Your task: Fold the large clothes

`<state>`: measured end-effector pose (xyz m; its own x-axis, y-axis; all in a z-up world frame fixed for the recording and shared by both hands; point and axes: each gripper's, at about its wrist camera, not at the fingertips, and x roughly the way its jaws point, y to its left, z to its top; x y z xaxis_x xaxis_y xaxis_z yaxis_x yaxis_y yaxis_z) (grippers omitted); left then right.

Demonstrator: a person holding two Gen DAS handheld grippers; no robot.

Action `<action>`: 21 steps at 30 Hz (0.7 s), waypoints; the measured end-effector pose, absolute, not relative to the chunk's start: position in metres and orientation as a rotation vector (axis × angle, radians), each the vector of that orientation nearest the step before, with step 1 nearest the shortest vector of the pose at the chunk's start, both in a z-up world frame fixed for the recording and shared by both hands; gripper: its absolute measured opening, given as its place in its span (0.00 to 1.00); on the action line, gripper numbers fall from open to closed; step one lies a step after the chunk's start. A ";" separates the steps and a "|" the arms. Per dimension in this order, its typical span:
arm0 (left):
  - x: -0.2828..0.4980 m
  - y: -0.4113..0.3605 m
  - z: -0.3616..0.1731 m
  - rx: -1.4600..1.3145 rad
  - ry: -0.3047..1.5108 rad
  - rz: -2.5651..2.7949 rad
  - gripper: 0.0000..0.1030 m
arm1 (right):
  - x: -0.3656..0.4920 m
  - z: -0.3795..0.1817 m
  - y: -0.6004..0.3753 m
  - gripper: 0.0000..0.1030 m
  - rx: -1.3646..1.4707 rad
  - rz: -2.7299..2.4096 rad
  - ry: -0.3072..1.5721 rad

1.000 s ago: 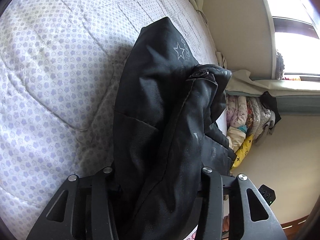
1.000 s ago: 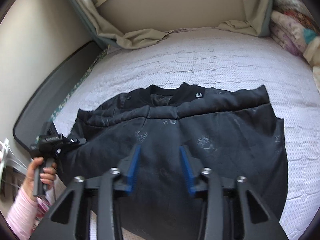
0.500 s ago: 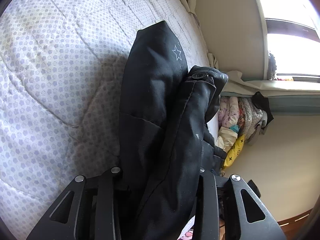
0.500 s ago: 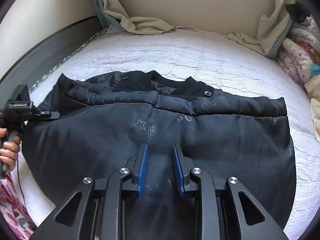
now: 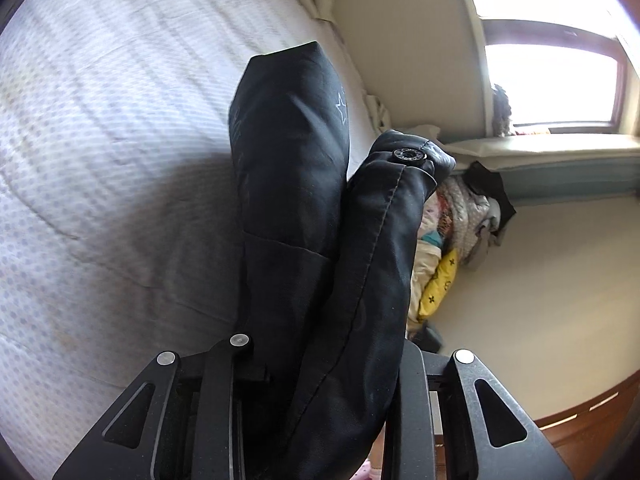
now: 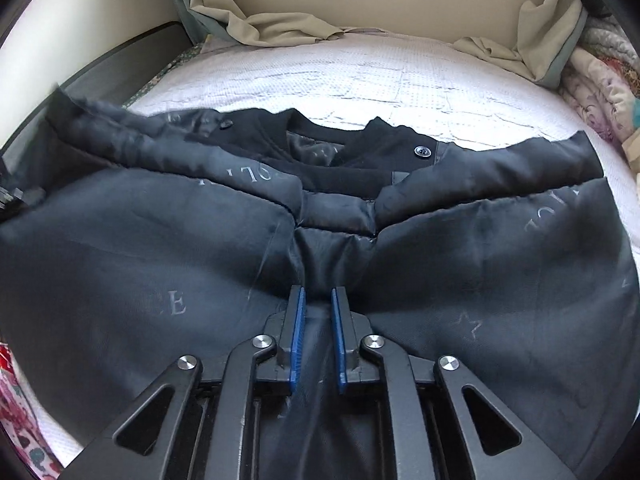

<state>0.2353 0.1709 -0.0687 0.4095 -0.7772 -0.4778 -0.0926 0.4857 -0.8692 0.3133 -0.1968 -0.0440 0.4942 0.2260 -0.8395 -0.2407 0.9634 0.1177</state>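
While the right gripper (image 6: 318, 336) stood over the near edge of the black jacket (image 6: 460, 264), its blue pads (image 6: 298, 336) were drawn in on a pinched ridge of lining fabric, with only that thin fold between them. The left gripper (image 5: 320, 408) held a thick bunch of the same jacket at its side edge; its jaws were closing on the padded layers, which filled the gap completely. From that grip the cloth rose clear of the bed (image 5: 100, 160), a snap button (image 5: 409, 155) showing at the raised collar.

The jacket lay spread across the white quilted bed, lining up, collar (image 6: 320, 148) towards the far wall. A crumpled beige sheet (image 6: 280, 24) lay beyond it, and a pile of bedding (image 5: 452, 224) sat at the side.

The garment appeared soft, padded and moderately bulky, with a smooth lining likely to slip. Seams, hem and collar probably offered firmer hold than the open lining panels.
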 end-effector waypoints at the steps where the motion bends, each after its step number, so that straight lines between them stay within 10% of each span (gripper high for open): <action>1: 0.235 0.165 -0.062 -0.974 1.079 -0.538 0.31 | 0.313 -0.045 -0.196 0.02 -0.023 0.279 1.015; 21: 0.233 -0.047 0.030 -0.512 1.133 -0.483 0.33 | 0.333 -0.058 -0.225 0.00 0.211 0.315 1.101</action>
<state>0.2334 -0.0474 0.0295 0.3475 -0.6013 -0.7195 0.1024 0.7871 -0.6083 0.3332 -0.2250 -0.0578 0.4147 0.3522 -0.8391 -0.1451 0.9359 0.3211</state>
